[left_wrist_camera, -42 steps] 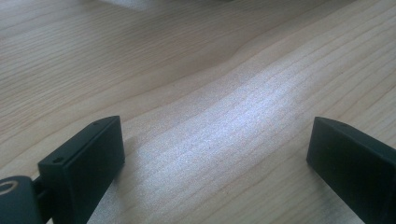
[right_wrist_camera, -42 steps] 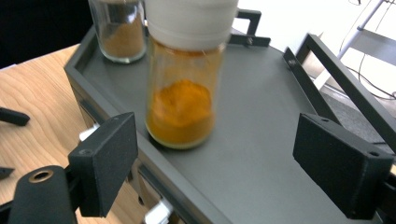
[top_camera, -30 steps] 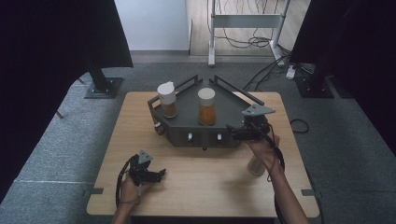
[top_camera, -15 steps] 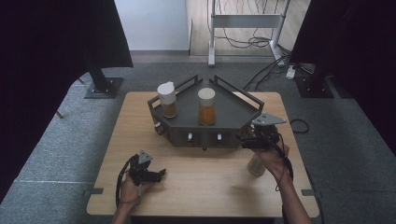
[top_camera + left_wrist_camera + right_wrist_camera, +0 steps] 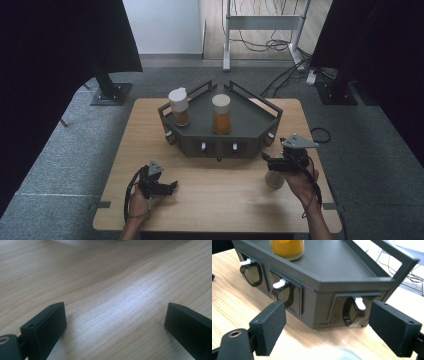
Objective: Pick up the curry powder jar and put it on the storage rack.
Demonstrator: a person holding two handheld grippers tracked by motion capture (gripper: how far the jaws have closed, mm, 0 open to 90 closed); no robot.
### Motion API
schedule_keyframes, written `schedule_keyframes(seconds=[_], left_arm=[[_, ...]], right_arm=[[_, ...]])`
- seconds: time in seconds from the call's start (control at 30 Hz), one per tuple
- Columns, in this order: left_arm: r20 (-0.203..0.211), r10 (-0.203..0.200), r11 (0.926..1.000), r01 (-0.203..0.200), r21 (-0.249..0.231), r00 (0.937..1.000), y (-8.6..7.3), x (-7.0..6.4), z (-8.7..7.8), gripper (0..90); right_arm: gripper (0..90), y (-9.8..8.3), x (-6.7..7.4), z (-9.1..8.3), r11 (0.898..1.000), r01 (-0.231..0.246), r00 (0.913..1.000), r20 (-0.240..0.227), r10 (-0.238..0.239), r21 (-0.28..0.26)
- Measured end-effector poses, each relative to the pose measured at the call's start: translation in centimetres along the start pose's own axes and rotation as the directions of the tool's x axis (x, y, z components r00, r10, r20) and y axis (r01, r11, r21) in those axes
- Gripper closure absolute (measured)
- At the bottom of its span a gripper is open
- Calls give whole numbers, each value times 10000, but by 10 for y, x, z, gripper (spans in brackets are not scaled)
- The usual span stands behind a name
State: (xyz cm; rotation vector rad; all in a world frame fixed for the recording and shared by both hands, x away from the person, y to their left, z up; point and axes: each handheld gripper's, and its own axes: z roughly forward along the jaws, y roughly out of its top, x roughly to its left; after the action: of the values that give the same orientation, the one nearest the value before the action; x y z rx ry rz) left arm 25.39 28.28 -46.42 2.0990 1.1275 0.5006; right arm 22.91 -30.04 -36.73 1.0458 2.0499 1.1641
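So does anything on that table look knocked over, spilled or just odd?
Nothing stands out. Two spice jars stand upright on the dark rack, and a third jar stands alone on the table beneath the open right tongs. No spill shows.

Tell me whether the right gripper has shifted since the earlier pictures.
Yes. In the high view the right gripper has moved from beside the dark rack's right corner toward the table's near edge, now just over a jar there.
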Motion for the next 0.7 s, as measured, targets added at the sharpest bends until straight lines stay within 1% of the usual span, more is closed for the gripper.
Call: schedule_keyframes(seconds=[0.3, 0.43, 0.5, 0.6, 0.7], left_arm=[[4, 13, 10000, -13, 8, 10000, 0, 0, 0, 35], [2, 7, 10000, -7, 2, 10000, 0, 0, 0, 36], [1, 7, 10000, -7, 4, 10000, 0, 0, 0, 35], [2, 7, 10000, -7, 4, 10000, 0, 0, 0, 35], [4, 11, 10000, -11, 5, 10000, 0, 0, 0, 35]], right_arm=[[137, -22, 3, -8, 9997, -230, 9996, 181, 231, -26], [132, -37, 5, -12, 9990, -428, 9988, 217, 432, -159], [133, -45, 8, -14, 9985, -477, 9982, 360, 487, -278], [135, -54, 8, -16, 9976, -646, 9973, 347, 654, -234], [136, -62, 10, -17, 9978, -644, 9966, 495, 651, -158]])
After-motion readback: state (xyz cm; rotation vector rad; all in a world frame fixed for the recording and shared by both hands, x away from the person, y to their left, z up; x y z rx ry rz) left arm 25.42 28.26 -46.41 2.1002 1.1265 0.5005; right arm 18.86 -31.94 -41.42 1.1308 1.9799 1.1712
